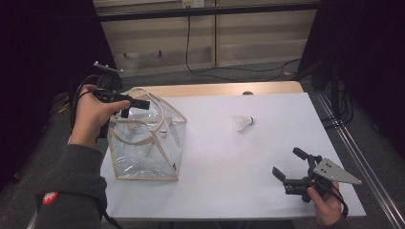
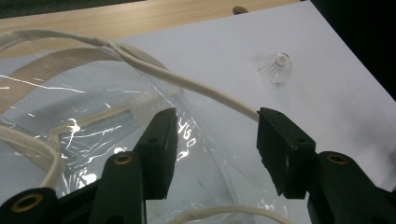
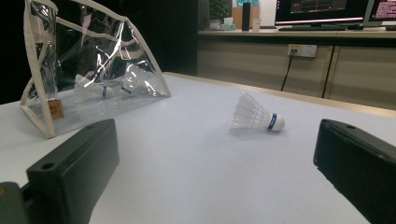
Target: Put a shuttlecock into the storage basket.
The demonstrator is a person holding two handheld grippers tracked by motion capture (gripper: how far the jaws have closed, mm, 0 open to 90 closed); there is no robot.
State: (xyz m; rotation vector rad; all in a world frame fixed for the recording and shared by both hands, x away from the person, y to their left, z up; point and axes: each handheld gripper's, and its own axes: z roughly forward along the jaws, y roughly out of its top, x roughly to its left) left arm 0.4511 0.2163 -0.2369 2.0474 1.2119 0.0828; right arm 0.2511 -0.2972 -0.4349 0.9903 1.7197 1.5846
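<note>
over the top of the clear bag (image 1: 145, 143), at its left rear corner: left gripper (image 1: 136, 106), jaws parted about halfway, nothing pinched between them. in the left gripper view, left gripper (image 2: 215, 140) above the bag's (image 2: 93, 140) glossy plastic, white cord handle (image 2: 187, 84) running past the tip of one jaw, touching it or just behind it, hard to tell which. on the white table (image 1: 229, 191), well to the right of the bag: a lone white shuttlecock (image 1: 243, 122), on its side, cork end away from the bag. seen too in the left gripper view (image 2: 276, 68) and the right gripper view (image 3: 256, 115). inside the bag (image 3: 93, 70), low against its wall: more shuttlecocks (image 3: 100, 89), count unclear. far right of the bag, near the table's front edge: right gripper (image 1: 286, 164), jaws spread wide, empty, aimed toward the lone shuttlecock; right gripper (image 3: 215, 172) low over the table.
</note>
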